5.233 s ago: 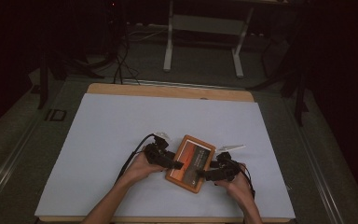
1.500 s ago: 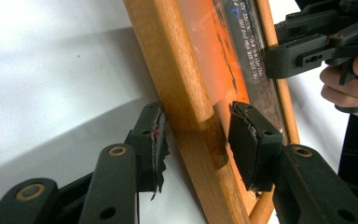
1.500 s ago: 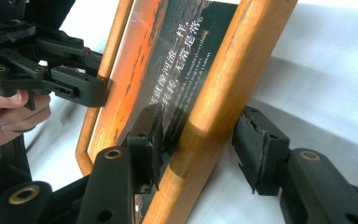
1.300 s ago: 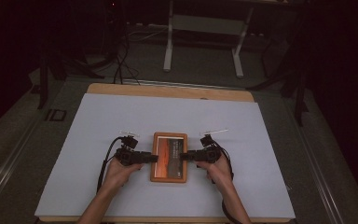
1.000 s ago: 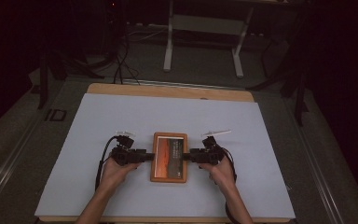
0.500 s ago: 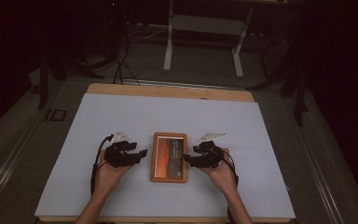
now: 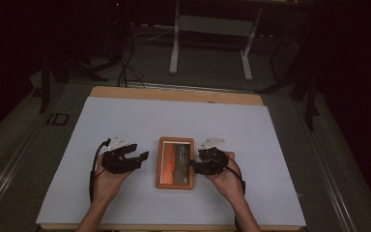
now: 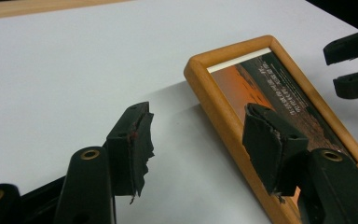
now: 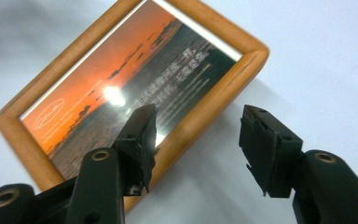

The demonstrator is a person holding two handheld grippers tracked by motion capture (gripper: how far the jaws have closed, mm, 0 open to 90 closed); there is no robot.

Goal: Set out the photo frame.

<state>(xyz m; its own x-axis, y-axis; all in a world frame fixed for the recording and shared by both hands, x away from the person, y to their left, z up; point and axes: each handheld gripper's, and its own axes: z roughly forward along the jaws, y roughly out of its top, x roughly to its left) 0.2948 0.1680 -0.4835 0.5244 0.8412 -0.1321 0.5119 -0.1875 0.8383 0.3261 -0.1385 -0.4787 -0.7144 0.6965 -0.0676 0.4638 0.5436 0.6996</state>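
I am seeing my own right jaw covering the near end of the orange wooden picture frame (image 8: 279, 126) in the left gripper view. The small grey lettering on its sunset print (image 9: 135, 93) is staying too blurred for me to read, and the frame's lower corner is hiding behind my jaws in the right gripper view.

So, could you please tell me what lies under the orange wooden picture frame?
The orange wooden picture frame lies flat on the white table cover. The patch directly beneath it is hidden by the frame itself.
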